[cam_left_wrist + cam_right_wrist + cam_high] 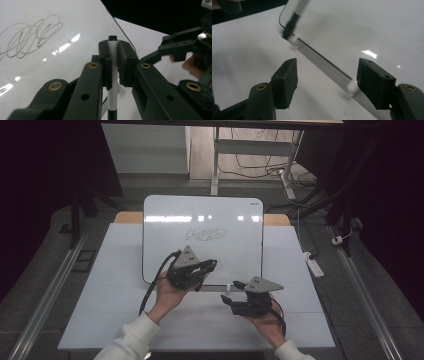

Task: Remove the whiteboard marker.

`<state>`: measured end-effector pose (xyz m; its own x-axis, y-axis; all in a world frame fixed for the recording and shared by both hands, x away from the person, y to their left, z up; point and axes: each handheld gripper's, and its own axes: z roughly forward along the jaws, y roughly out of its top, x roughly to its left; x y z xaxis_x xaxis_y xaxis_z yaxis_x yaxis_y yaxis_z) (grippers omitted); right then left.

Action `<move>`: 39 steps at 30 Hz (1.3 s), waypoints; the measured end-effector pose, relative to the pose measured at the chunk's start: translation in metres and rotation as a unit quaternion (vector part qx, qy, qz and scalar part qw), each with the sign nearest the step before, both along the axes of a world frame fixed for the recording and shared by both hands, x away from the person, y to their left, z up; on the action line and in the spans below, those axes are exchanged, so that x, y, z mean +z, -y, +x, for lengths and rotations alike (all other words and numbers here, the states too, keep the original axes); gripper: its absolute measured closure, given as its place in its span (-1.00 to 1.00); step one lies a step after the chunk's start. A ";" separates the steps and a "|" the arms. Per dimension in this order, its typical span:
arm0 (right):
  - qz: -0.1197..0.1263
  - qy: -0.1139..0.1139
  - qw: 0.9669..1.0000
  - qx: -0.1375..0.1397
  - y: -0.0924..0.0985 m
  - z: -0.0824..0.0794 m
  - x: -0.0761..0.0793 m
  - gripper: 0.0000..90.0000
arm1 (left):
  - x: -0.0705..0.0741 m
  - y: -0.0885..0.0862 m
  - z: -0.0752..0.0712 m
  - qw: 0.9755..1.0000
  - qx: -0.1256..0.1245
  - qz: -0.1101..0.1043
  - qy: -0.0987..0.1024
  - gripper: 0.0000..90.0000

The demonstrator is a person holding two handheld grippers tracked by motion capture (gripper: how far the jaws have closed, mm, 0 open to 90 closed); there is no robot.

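At frame centre, the marker (113,75) was clamped in the left gripper (207,266); the right gripper (327,83), jaws wide and empty, was best kept clear of the whiteboard (200,215).

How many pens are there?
1. A white marker pen is clamped upright in the left gripper, over the near edge of the whiteboard. The right gripper holds none. More could be hidden under the hands.

White marker (113,82) with black ends — clamped upright between black pads, near lower edge of scribbled whiteboard (200,215) propped on table.
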<state>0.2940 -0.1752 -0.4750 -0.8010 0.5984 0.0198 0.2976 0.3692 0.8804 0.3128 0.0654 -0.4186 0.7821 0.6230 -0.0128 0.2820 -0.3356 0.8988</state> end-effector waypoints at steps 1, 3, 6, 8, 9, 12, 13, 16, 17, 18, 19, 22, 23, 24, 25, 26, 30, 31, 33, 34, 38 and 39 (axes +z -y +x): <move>0.001 -0.003 1.000 0.001 -0.004 0.000 0.000 -0.23 | -0.001 0.002 0.000 1.000 -0.001 -0.003 -0.001 0.80; 0.010 -0.015 1.000 0.005 -0.012 0.002 0.001 -0.18 | -0.002 0.006 0.000 1.000 -0.003 -0.003 0.000 0.80; 0.013 -0.030 0.999 -0.002 -0.023 0.005 0.002 -0.10 | -0.003 0.010 -0.001 1.000 -0.003 -0.004 0.004 0.80; 0.019 -0.036 0.999 -0.002 -0.026 0.006 0.002 -0.08 | -0.003 0.011 -0.002 1.000 -0.002 -0.005 0.005 0.80; 0.024 -0.048 0.999 -0.005 -0.031 0.007 0.002 -0.01 | -0.003 0.013 -0.002 1.000 -0.001 -0.006 0.008 0.80; 0.036 -0.066 0.997 -0.008 -0.036 0.010 0.002 0.09 | -0.004 0.015 -0.002 1.000 0.003 -0.008 0.011 0.80; 0.040 -0.072 0.997 -0.009 -0.038 0.010 0.002 0.13 | -0.004 0.016 -0.003 1.000 0.004 -0.007 0.013 0.80; 0.043 -0.081 0.996 -0.011 -0.043 0.011 0.003 0.24 | -0.005 0.018 -0.003 1.000 0.004 -0.010 0.015 0.80; 0.040 -0.082 0.996 -0.013 -0.045 0.011 0.003 0.27 | -0.005 0.020 -0.004 1.000 0.004 -0.008 0.018 0.80; 0.040 -0.084 0.996 -0.016 -0.046 0.011 0.003 0.32 | -0.006 0.021 -0.005 1.000 0.006 -0.009 0.018 0.80; 0.042 -0.087 0.995 -0.018 -0.047 0.012 0.003 0.35 | -0.006 0.021 -0.005 1.000 0.006 -0.009 0.018 0.80; 0.040 -0.093 0.995 -0.029 -0.050 0.013 0.002 0.52 | -0.006 0.023 -0.006 1.000 0.007 -0.007 0.023 0.80; 0.042 -0.097 0.994 -0.029 -0.050 0.014 0.002 0.58 | -0.006 0.024 -0.007 1.000 0.009 -0.006 0.026 0.80; 0.043 -0.099 0.994 -0.030 -0.050 0.014 0.001 0.59 | -0.006 0.025 -0.007 1.000 0.009 -0.005 0.028 0.80; 0.045 -0.101 0.993 -0.032 -0.050 0.015 0.001 0.60 | -0.006 0.025 -0.008 1.000 0.010 -0.004 0.030 0.80; 0.046 -0.105 0.993 -0.035 -0.050 0.015 0.001 0.62 | -0.006 0.025 -0.008 1.000 0.010 -0.004 0.030 0.80; 0.052 -0.114 0.991 -0.036 -0.047 0.019 0.000 0.65 | -0.006 0.026 -0.010 0.999 0.010 -0.008 0.031 0.79; 0.051 -0.116 0.991 -0.037 -0.047 0.019 0.001 0.65 | -0.007 0.026 -0.010 0.999 0.010 -0.006 0.032 0.79; 0.052 -0.119 0.991 -0.037 -0.047 0.020 0.000 0.65 | -0.007 0.028 -0.011 0.999 0.010 0.000 0.035 0.79; 0.054 -0.120 0.991 -0.036 -0.047 0.020 0.000 0.66 | -0.007 0.028 -0.012 0.999 0.011 0.002 0.036 0.79; 0.055 -0.124 0.990 -0.038 -0.046 0.022 -0.001 0.66 | -0.008 0.029 -0.012 0.999 0.012 0.002 0.036 0.79; 0.055 -0.125 0.990 -0.038 -0.046 0.022 -0.001 0.66 | -0.008 0.029 -0.012 0.999 0.013 0.000 0.036 0.79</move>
